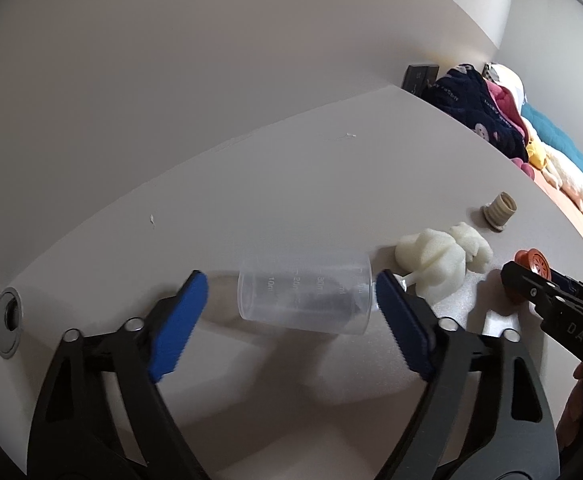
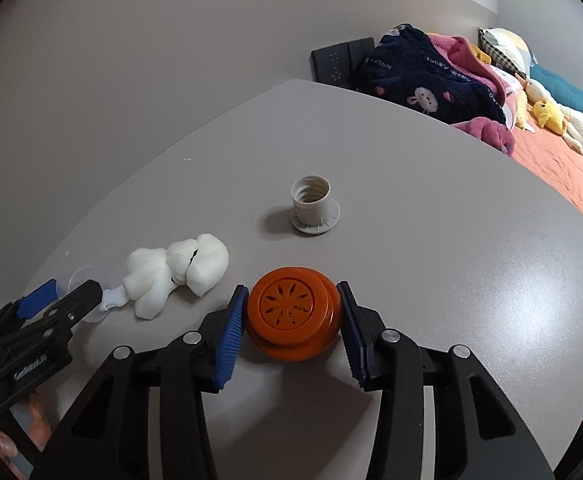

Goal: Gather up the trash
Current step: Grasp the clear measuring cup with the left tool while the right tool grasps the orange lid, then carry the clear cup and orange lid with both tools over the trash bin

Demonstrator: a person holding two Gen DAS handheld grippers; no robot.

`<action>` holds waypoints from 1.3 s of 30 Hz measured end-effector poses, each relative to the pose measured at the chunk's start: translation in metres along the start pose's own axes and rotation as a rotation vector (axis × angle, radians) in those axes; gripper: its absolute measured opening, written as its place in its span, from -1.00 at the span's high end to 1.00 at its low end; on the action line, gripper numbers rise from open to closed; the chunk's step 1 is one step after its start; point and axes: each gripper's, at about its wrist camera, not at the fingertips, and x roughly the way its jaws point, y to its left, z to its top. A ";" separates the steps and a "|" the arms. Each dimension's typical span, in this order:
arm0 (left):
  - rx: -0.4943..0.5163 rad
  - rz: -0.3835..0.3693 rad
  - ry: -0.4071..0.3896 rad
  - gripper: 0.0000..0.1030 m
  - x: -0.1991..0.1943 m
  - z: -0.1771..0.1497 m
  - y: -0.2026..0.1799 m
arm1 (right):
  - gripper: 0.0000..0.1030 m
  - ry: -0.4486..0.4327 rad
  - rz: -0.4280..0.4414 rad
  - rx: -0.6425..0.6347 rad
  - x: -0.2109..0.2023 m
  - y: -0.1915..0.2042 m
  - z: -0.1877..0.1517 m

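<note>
A clear plastic measuring cup (image 1: 303, 300) lies on its side on the grey table (image 1: 251, 200), between the blue pads of my left gripper (image 1: 291, 292). The left pad stands clear of the cup's base and the right pad is close to its rim, so this gripper is open. In the right wrist view an orange round cap (image 2: 293, 314) sits on the table with my right gripper (image 2: 292, 292) closed around it, both blue pads meeting its sides. Crumpled white foam (image 2: 179, 280) and a small white plastic piece (image 2: 111, 300) lie between the two grippers.
A grey threaded fitting (image 2: 315, 208) stands upright further back. A round cable hole (image 1: 7, 320) is set into the table at the left. Beyond the table's right edge are a clothes pile (image 2: 431, 76), a wall socket (image 2: 339, 62) and an orange-sheeted bed (image 2: 563, 168).
</note>
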 end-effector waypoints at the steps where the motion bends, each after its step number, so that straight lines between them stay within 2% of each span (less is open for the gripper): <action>1: 0.000 -0.001 0.002 -0.48 0.001 -0.001 0.000 | 0.10 -0.001 0.003 0.002 -0.001 -0.001 -0.001; 4: -0.006 -0.011 0.006 -0.24 0.003 -0.001 0.002 | 0.10 -0.003 0.006 0.003 -0.002 -0.002 -0.004; 5: -0.012 -0.019 0.001 -0.07 0.002 -0.001 0.003 | 0.10 -0.002 0.008 0.003 -0.003 -0.002 -0.005; 14: -0.016 0.007 -0.026 -0.08 -0.010 0.000 0.004 | 0.10 0.004 0.035 0.014 -0.012 -0.002 -0.009; 22: -0.008 0.000 -0.051 -0.07 -0.031 -0.007 -0.002 | 0.10 -0.006 0.048 0.019 -0.031 -0.004 -0.016; 39: 0.071 -0.059 -0.076 -0.07 -0.084 -0.032 -0.055 | 0.10 -0.041 0.052 0.035 -0.095 -0.024 -0.046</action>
